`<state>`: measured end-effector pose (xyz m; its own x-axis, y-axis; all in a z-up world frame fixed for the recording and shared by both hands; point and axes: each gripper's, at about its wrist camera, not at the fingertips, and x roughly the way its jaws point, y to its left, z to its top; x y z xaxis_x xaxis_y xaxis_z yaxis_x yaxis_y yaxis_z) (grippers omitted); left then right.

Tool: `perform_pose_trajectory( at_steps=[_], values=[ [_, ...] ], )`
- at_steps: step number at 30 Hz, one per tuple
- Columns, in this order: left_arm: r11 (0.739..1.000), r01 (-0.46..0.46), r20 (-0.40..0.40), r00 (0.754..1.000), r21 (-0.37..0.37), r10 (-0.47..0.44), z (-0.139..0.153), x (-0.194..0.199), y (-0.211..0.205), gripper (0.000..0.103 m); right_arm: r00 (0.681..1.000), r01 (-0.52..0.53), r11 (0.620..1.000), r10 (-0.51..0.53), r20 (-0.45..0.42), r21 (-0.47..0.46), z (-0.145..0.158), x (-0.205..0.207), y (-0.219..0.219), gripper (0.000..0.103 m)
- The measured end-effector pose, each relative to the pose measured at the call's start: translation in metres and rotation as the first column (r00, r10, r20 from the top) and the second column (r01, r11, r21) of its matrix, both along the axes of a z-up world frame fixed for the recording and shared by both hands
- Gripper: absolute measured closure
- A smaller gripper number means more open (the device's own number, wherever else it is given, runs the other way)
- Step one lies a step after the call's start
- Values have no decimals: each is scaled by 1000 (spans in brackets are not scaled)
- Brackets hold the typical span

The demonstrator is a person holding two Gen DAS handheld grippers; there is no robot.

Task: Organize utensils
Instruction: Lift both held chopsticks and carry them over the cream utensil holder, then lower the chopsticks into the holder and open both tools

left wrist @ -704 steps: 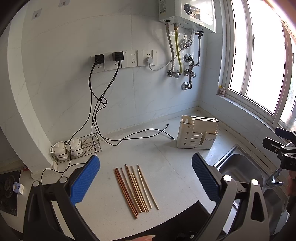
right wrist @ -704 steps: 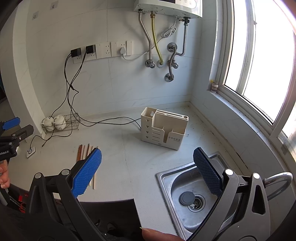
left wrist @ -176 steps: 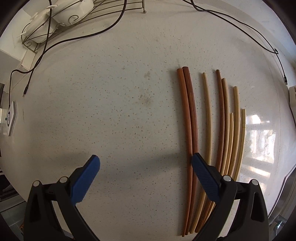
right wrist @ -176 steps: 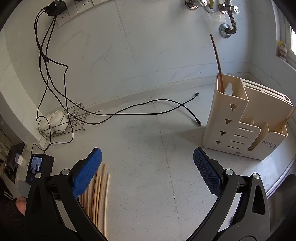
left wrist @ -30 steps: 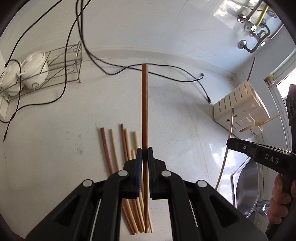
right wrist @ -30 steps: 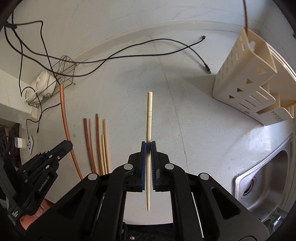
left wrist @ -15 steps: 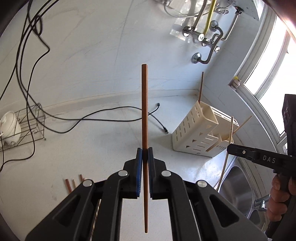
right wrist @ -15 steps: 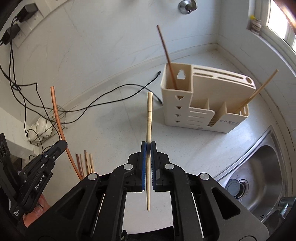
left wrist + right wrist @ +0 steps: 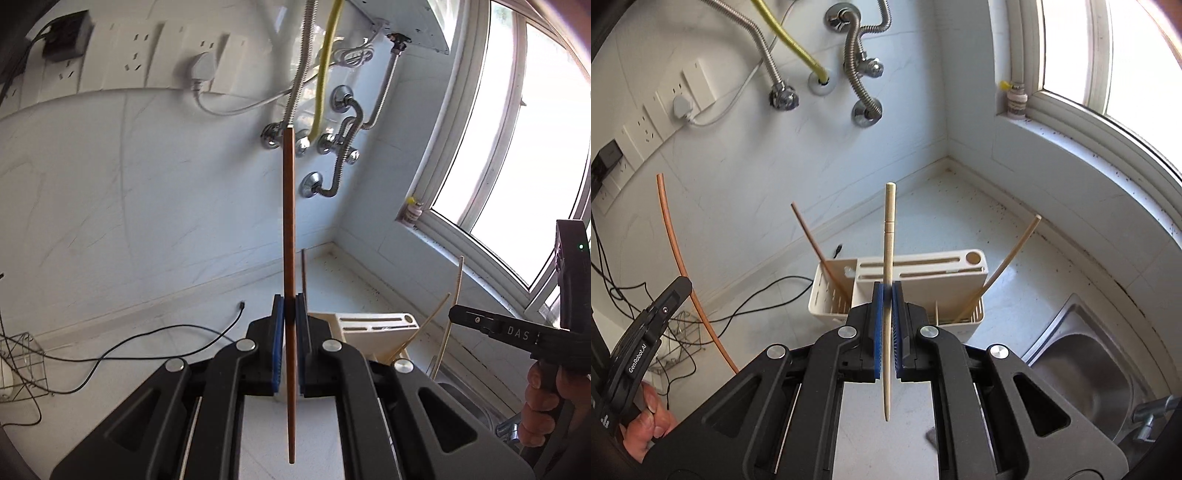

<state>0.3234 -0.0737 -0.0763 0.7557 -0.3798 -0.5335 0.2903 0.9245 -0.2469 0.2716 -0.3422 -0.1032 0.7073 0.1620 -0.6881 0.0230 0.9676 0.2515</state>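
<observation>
Left gripper [image 9: 290, 314] clamped tight with blue pads [image 9: 277, 343] pressed together, pointing forward and downward, right gripper [image 9: 888, 295] likewise clamped and angled down, a hand [image 9: 541, 402] gripping the right handle, another hand [image 9: 646, 424] gripping the left handle

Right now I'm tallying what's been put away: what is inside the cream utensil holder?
The utensil holder has a dark chopstick leaning in its left compartment and a pale chopstick in its right one. The right gripper hides the front compartments, so anything there is unseen.

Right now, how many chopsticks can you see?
4: a dark chopstick in the left gripper, a pale chopstick in the right gripper, two standing in the holder. Others may be hidden.
</observation>
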Motion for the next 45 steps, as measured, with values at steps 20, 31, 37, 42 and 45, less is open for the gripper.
perform_pose_trajectory(
  at_steps=[20,31,37,42,45],
  values=[
    [996,82,116,990,-14,-80,-3,72,-77,97,993,97,995,-96,64,-22,-11,59,-52,99],
    [997,81,99,992,12,-81,-31,93,-83,97,989,135,990,-133,67,-29,-34,79,-65,99],
    [997,72,77,994,15,-73,-47,99,-79,97,987,148,988,-145,68,-36,-49,82,-65,99],
    [997,72,75,995,20,-73,-58,99,-77,97,985,156,987,-152,75,-44,-59,82,-64,99],
    [997,67,84,994,24,-69,-62,96,-78,97,984,162,986,-158,82,-44,-64,81,-65,99]
  ],
)
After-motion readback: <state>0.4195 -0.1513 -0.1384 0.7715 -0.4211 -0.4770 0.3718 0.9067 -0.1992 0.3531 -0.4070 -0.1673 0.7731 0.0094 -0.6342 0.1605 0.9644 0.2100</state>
